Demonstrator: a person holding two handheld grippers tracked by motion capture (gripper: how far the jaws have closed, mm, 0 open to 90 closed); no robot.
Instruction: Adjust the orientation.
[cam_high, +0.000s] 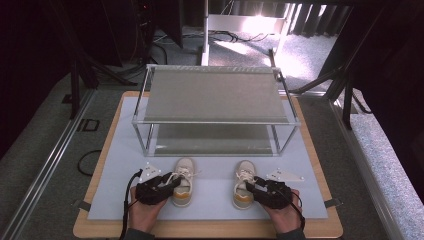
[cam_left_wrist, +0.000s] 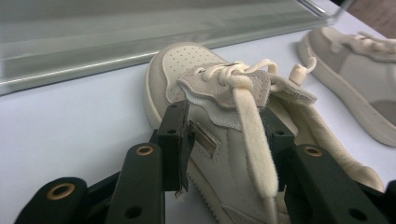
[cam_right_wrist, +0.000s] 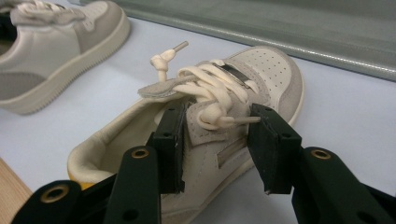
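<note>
Two small cream sneakers stand side by side on a white mat (cam_high: 210, 207), toes toward a rack. My left gripper (cam_high: 172, 184) comes in from the left onto the left shoe (cam_high: 183, 175). In the left gripper view my left gripper (cam_left_wrist: 226, 135) straddles the laced upper of that shoe (cam_left_wrist: 187, 65), one pad on the outer side wall, the other by the tongue. My right gripper (cam_high: 251, 187) meets the right shoe (cam_high: 243, 175) from the right. In the right gripper view my right gripper (cam_right_wrist: 217, 140) clamps this shoe (cam_right_wrist: 271, 70) across its laced middle.
A two-tier metal rack (cam_high: 215, 95) with grey shelves stands on the mat just beyond the toes. The mat lies on a wooden board (cam_high: 210, 229). Each gripper view also catches the other shoe (cam_left_wrist: 355, 70) (cam_right_wrist: 51, 51) off to the side. Dark floor surrounds the board.
</note>
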